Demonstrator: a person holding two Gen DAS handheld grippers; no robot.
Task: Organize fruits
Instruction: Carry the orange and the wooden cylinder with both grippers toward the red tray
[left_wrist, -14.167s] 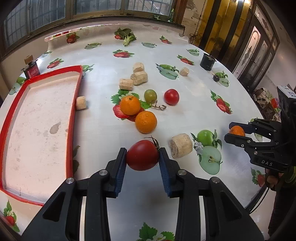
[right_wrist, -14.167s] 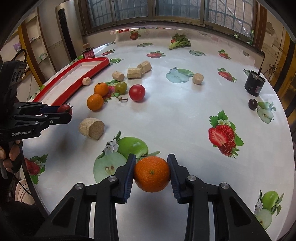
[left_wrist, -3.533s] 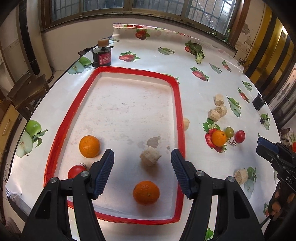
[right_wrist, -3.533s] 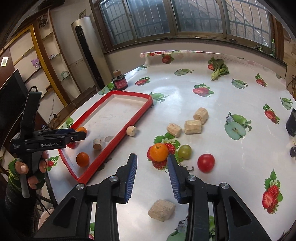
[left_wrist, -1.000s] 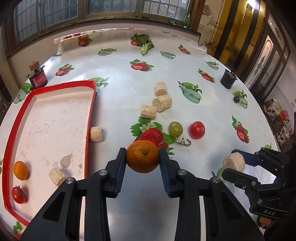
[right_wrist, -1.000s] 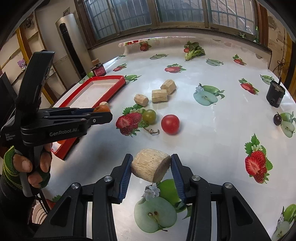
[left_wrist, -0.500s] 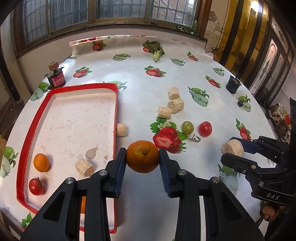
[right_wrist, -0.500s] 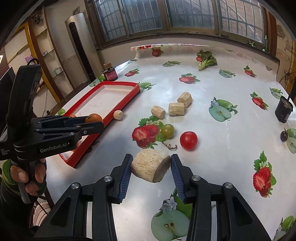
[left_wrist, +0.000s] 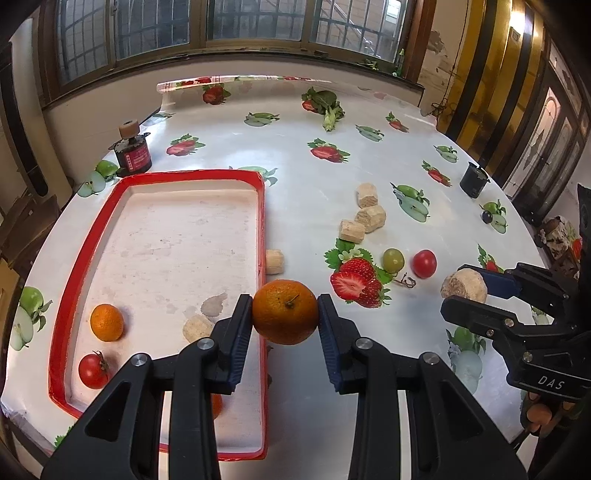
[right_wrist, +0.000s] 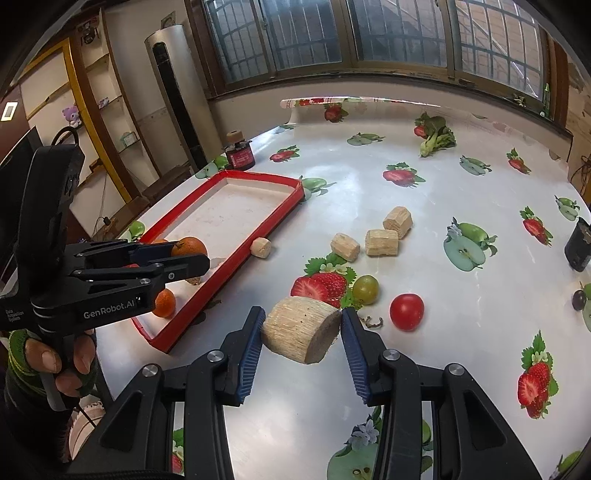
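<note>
- Here the left tool (left_wrist: 285, 317) is clenched on an orange (left_wrist: 285, 311), held in the air over the right rim of the red tray (left_wrist: 261, 206)
- The right tool (right_wrist: 301, 334) is clamped on a cork block (right_wrist: 300, 328), lifted above the counter (right_wrist: 461, 295); in the left view it shows at the right edge with the block between its tips
- A gloved hand (right_wrist: 48, 363) grips the left tool's handle at the left edge of the right view
- Inside the tray, near end: a tomato (left_wrist: 92, 370), a second orange (left_wrist: 107, 322), a small cork piece (left_wrist: 197, 328), and a third orange (right_wrist: 164, 302) partly hidden behind the left tool
- Just outside the tray's right rim lies another cork piece (left_wrist: 274, 261)
- Farther right on the counter, a green fruit (left_wrist: 393, 259) and a red tomato (left_wrist: 424, 263) sit near each other beside a printed strawberry
- Beyond them, three cork blocks (left_wrist: 364, 218) lie close together
- A dark plum (left_wrist: 487, 216) lies near a black cup (left_wrist: 474, 181) at the right
- A dark jar (left_wrist: 133, 155) stands past the tray's far left corner, and a leafy green (left_wrist: 328, 107) lies farthest, below the windows
</note>
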